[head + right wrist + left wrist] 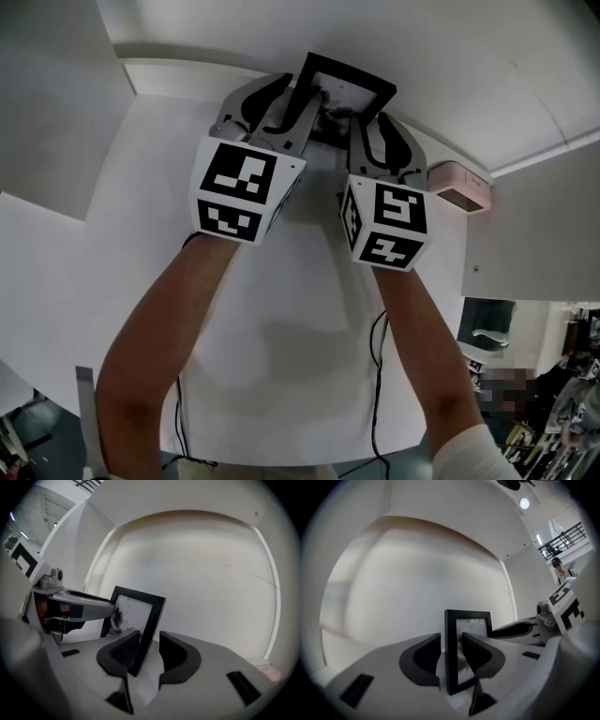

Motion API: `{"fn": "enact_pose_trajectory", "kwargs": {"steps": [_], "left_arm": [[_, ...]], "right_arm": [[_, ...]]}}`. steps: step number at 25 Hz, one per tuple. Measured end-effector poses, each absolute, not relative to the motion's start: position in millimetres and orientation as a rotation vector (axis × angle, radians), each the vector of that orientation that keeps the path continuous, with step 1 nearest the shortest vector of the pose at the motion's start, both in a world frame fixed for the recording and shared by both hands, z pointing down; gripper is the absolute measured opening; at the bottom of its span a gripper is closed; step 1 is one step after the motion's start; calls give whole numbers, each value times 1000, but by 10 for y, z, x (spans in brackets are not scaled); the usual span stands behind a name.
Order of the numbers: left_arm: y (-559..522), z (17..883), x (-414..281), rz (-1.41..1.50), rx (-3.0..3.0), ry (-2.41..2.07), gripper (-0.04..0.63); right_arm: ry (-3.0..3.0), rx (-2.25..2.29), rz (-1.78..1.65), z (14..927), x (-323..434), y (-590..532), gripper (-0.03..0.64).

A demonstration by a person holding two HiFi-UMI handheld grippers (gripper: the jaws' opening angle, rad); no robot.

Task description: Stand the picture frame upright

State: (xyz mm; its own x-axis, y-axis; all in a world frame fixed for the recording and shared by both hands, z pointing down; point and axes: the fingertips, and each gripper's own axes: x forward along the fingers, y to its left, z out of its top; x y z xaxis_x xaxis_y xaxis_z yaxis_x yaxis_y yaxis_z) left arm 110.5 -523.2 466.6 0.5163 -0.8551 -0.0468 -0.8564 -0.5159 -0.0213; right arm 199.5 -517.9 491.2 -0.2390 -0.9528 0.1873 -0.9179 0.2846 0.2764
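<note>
With the picture frame (345,89) standing at the far side of the white table (309,309), and the left gripper (451,639) and right gripper (150,634) each with jaws loosely apart around one of its side edges, draw both straight back toward the near side without nudging it.

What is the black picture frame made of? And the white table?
The picture frame has a matte black, square-edged border, so painted wood or plastic; I can't tell which. Its front looks like glass or clear plastic, with pale reflections. The table looks like smooth white laminate with a soft sheen.

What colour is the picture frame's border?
Black. The picture frame shows best in the left gripper view.
</note>
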Motion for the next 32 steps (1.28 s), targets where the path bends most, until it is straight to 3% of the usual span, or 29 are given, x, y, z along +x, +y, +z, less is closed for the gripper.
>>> {"fn": "enact_pose_trajectory", "kwargs": {"steps": [32], "left_arm": [[-4837, 4719, 1039, -24, -2760, 1518, 140]], "right_arm": [[-2211, 1736, -56, 4880, 2023, -4779, 161]]}}
